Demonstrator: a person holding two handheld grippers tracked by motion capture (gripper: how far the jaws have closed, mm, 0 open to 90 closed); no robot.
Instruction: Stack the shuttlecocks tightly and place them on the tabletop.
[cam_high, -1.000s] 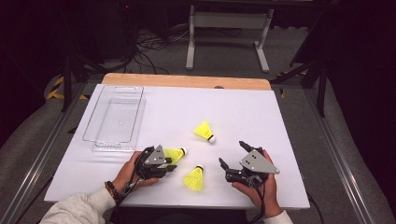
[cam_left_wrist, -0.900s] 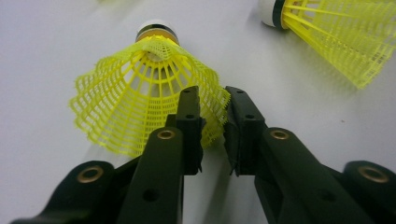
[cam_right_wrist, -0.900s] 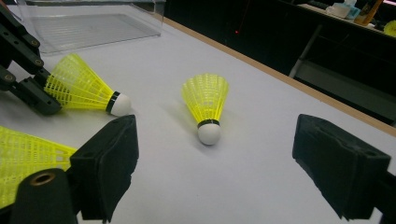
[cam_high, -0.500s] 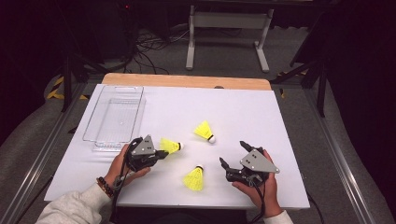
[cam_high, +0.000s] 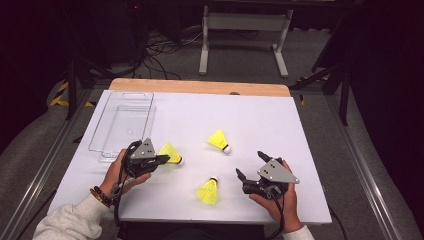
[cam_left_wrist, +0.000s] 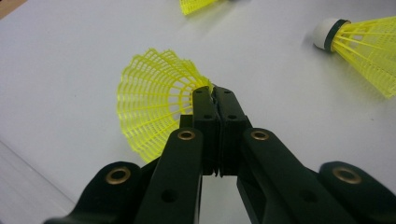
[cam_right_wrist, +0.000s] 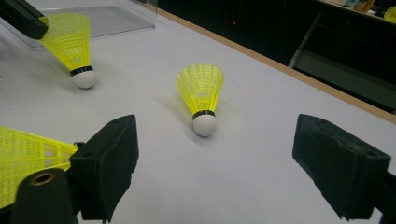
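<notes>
1. Where the left gripper (cam_high: 159, 160) pinches its skirt rim, jaws closed tight, the shuttlecock (cam_high: 170, 153) sits left of frame centre, long axis roughly level, cork toward the right.
2. Skirt: yellow mesh; cork: white, black-banded.

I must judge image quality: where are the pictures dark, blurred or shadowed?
High view: table evenly lit, surroundings nearly black. Left gripper view: held shuttlecock sharp, its soft shadow below, the jaws' near parts slightly blurred. Right gripper view: middle shuttlecock sharp with faint shadow; background dark.
</notes>
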